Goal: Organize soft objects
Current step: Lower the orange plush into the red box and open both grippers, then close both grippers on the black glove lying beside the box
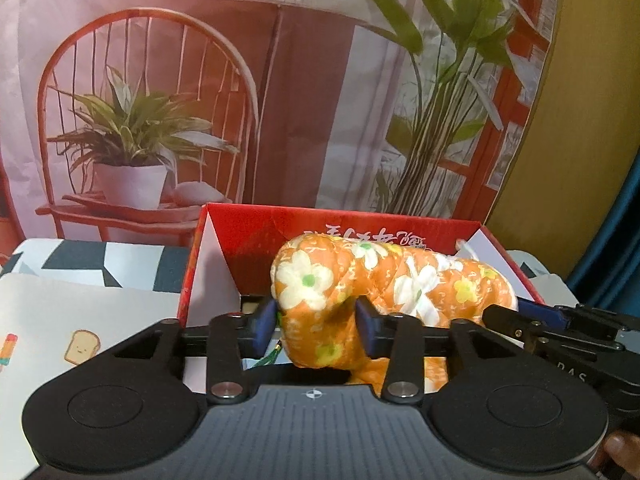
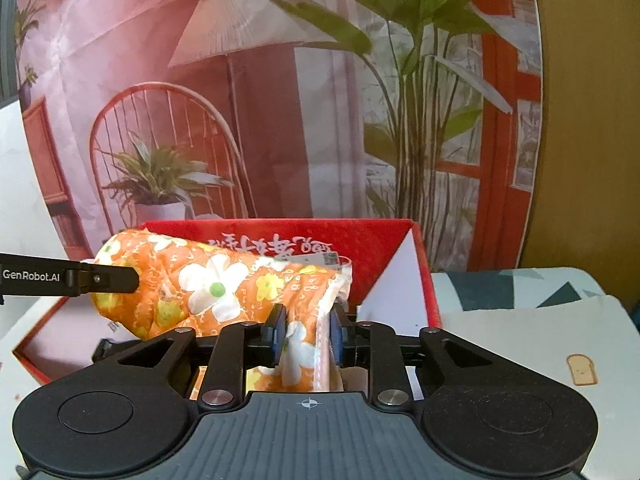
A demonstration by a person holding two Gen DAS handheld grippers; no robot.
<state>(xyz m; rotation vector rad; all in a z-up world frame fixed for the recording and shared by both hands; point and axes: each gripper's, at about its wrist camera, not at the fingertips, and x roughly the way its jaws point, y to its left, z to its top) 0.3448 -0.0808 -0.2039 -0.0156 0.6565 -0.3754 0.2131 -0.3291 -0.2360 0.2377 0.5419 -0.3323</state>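
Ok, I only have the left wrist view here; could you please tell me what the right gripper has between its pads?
Observer: In the right wrist view, the right gripper has a thin fold at one end of the orange flowered bundle between its pads.
Operator: Thank you. Is there room in the box on that side?
Observer: The red box shows bare floor at its near left corner, below the bundle's other end.
Operator: Is there anything on the bundle that I miss?
Observer: A small printed tag sits at its top edge above the fold, too blurred to read.
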